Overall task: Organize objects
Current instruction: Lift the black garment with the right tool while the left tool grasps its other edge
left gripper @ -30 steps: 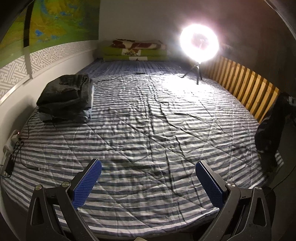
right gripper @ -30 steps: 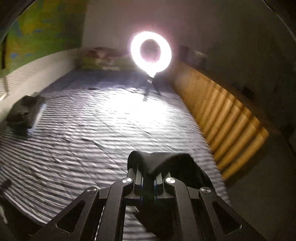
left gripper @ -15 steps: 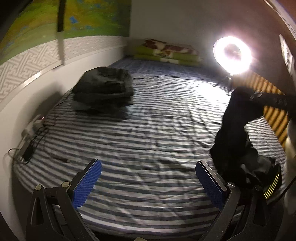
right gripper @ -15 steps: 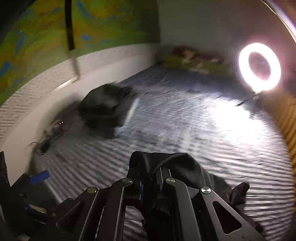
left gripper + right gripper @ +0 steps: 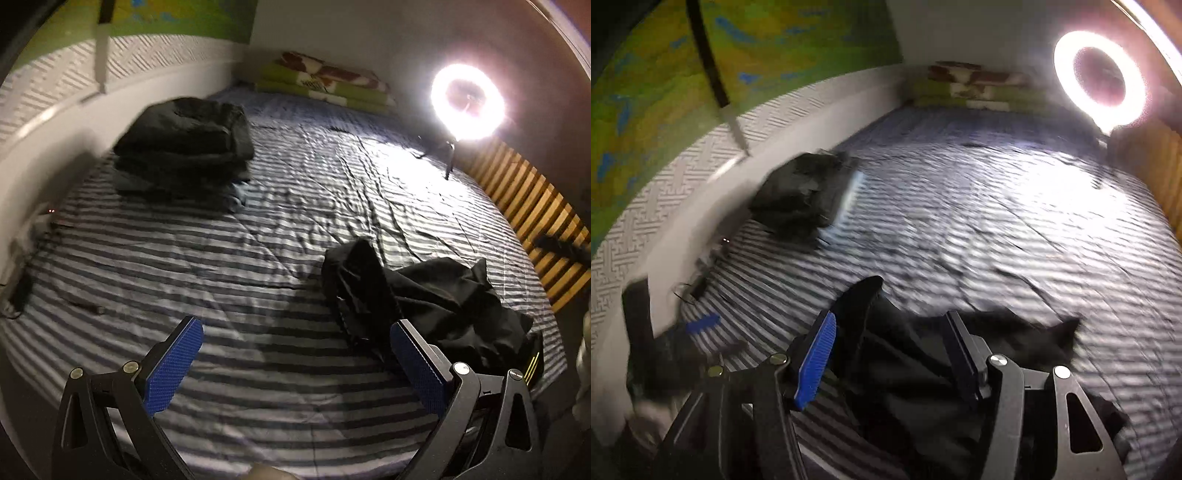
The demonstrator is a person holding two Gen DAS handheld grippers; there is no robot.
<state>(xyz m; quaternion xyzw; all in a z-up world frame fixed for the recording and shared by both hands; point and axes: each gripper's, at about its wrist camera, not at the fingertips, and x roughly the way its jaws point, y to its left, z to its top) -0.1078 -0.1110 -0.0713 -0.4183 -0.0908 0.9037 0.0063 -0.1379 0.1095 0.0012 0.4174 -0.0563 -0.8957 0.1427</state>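
Left gripper [image 5: 295,363] with blue pads spread wide over a striped bed [image 5: 229,266], crumpled black garment [image 5: 436,299] near the bed's right edge, folded dark clothes stack [image 5: 184,147] by the left edge, lit ring light [image 5: 467,107] at the far right corner, folded green blankets [image 5: 325,83] along the far edge

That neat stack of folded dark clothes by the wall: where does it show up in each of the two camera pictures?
Left wrist view: the folded stack lies upper left on the striped bed, beside the white wall.
Right wrist view: the same stack sits left of centre, blurred, by the patterned wall.
Shared landmark: the ring light, upper right in both.
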